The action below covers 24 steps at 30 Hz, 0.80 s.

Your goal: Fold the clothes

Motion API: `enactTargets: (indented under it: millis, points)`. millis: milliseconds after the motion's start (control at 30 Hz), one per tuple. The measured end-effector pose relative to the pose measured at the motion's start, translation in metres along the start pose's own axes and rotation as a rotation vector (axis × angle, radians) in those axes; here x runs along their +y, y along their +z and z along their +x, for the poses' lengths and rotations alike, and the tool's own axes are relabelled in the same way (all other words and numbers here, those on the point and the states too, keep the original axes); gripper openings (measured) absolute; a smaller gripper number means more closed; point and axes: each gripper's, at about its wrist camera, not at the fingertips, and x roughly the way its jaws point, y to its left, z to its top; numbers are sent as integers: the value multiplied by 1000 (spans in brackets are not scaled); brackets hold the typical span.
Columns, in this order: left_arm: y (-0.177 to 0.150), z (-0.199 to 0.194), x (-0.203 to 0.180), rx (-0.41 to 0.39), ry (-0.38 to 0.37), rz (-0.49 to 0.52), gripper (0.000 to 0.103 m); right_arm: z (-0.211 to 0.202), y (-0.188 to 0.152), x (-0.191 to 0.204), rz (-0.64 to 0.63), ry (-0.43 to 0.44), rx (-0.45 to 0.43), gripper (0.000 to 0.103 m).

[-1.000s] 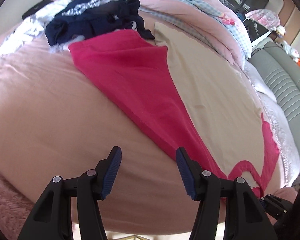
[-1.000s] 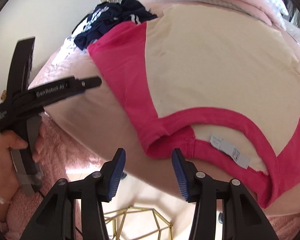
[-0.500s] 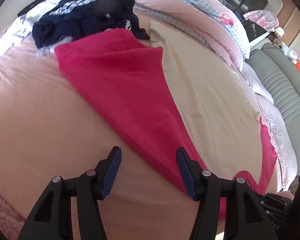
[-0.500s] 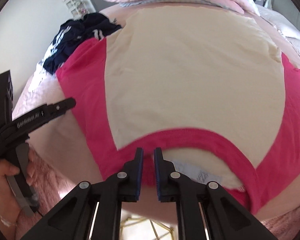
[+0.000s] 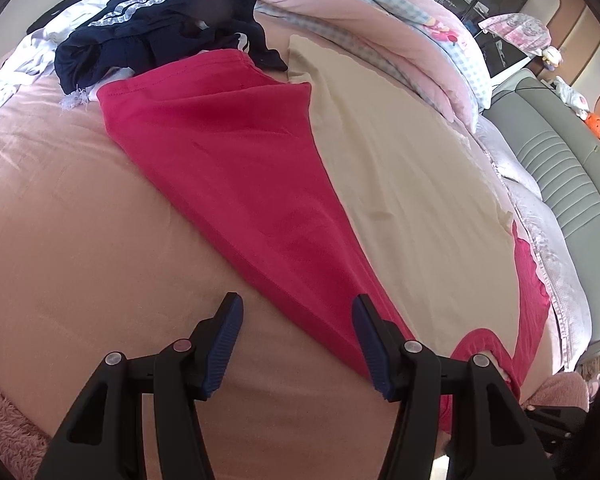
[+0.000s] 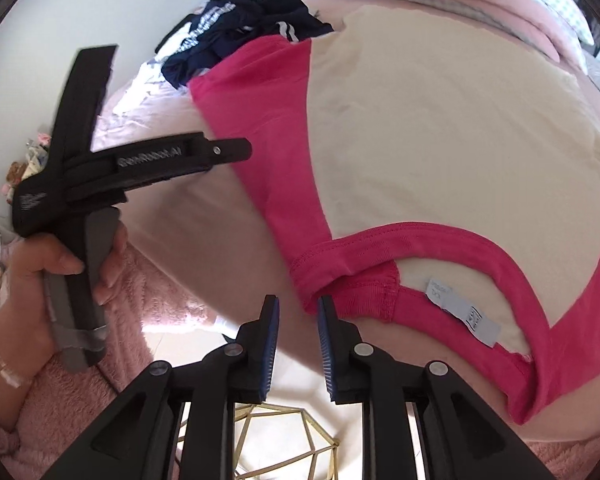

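Hovering off the shirt's (image 6: 420,120) collar edge at twelve o'clock, the right gripper (image 6: 298,344) reopened slightly, empty, while the left gripper (image 5: 296,344) gaped over bare sheet (image 5: 80,240).

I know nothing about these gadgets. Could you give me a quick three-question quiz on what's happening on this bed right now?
1. True or false: the fingers of the left gripper are clamped shut on the pink-and-cream shirt.
2. What lies at the far end of the shirt's pink sleeve? A) a pile of navy clothes with white stripes B) a pair of shoes C) a laptop
3. Fill in: the shirt's white label sits just inside its ____.

Key: 1 false, the fingers stand apart with nothing gripped; 2 A; 3 neckline.
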Motion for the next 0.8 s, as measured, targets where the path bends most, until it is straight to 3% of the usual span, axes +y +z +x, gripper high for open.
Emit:
enactTargets:
  millis: [67,267,367,500,733,800]
  points:
    - [-1,1,-3,3,1,12,54,12,3,-6,15,-53,2,19]
    - [-4,0,-2,12,-1,25,54,9,13,-40,196,22,-82,18]
    - [-4,3,-3,20,-6,27,54,14,15,-50,235,43,-72,18]
    - [-9,1,-6,33,-17,33,54,21,10,-54,290,96,-51,18]
    - [-24,0,-26,52,66,150,54,19,9,-51,302,191,-74,18]
    - [-25,0,-29,51,66,162,54,29,16,-48,296,265,-32,18]
